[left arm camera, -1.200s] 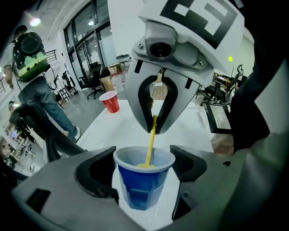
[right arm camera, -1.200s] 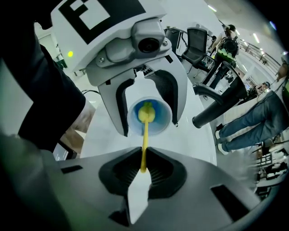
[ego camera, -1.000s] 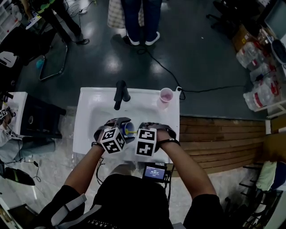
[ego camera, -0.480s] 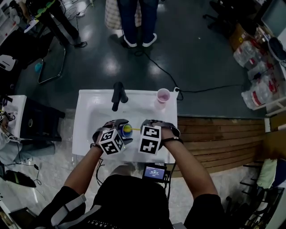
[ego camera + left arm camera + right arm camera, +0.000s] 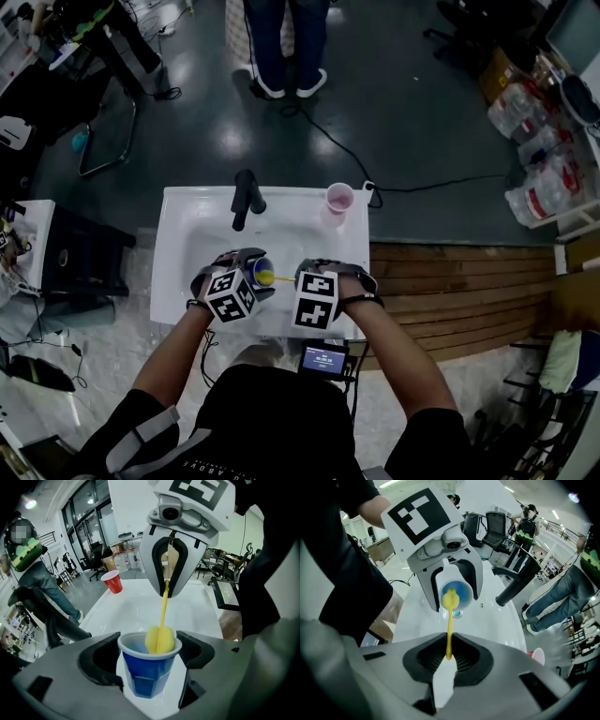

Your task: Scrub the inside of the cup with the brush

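Two tongs meet over the basin of the white sink (image 5: 183, 234), and both are clenched on something. At the left, the left tongs (image 5: 149, 660) clamp the blue plastic cup (image 5: 140, 674) by its side walls just under the rim. The cup is tilted with its mouth toward the other tool, held above the basin at about the centre of the sink. It looks thin-walled and light, so a hard squeeze would likely buckle it. Gripping high near the stiffer rim, as here, seems the safer hold.

At the cup's mouth sits the yellow sponge-headed brush (image 5: 160, 639), its soft head partly inside and against the rim on the 3 o'clock side. Its thin yellow handle (image 5: 450, 630) runs straight back to the right tongs (image 5: 449, 657), which pinch it at the far end. A rod that slim will probably flex, so scrubbing pressure should be gentle. A grip nearer the head would give more control.

Beyond the tongs, the black faucet (image 5: 246, 197) stands at 12 o'clock. A pinkish-red plastic cup (image 5: 338, 199) rests on the sink's rim at about 1 o'clock, well apart from the work.
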Motion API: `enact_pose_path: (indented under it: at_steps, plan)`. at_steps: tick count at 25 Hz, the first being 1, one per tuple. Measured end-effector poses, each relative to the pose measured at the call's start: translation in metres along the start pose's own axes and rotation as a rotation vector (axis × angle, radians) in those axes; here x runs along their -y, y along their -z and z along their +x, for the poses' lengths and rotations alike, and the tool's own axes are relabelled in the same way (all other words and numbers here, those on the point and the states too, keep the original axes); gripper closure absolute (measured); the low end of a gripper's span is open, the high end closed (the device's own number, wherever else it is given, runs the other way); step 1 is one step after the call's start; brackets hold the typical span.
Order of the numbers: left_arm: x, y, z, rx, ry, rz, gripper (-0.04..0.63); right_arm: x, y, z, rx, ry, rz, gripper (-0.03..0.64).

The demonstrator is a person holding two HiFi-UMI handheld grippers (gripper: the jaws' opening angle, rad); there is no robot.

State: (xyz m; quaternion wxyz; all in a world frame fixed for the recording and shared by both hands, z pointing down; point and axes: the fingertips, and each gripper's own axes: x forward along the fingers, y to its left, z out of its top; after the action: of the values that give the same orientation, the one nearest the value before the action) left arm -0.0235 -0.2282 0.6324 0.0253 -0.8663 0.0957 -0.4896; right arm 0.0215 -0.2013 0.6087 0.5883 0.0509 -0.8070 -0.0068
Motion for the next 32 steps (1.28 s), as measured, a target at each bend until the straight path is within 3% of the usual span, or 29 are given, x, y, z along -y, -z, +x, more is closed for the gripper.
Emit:
enact_pose_path:
  at_steps: [12, 20, 26, 32]
  plan:
    - [0.004, 0.003, -0.002, -0.007, -0.003, -0.022, 0.219, 0.002, -0.005, -0.023, 0.058, 0.038, 0.022, 0.577]
    - [0.0, 0.005, -0.004, 0.042, -0.005, -0.096, 0.219, 0.013, 0.005, -0.026, 0.073, 0.07, 0.08, 0.577]
    - [-0.015, 0.0, -0.013, 0.151, -0.012, -0.225, 0.219, 0.025, 0.018, -0.031, 0.157, 0.079, 0.253, 0.577]
    - [-0.024, -0.011, -0.03, 0.252, -0.053, -0.325, 0.219, 0.032, 0.023, -0.042, 0.322, 0.085, 0.495, 0.577]
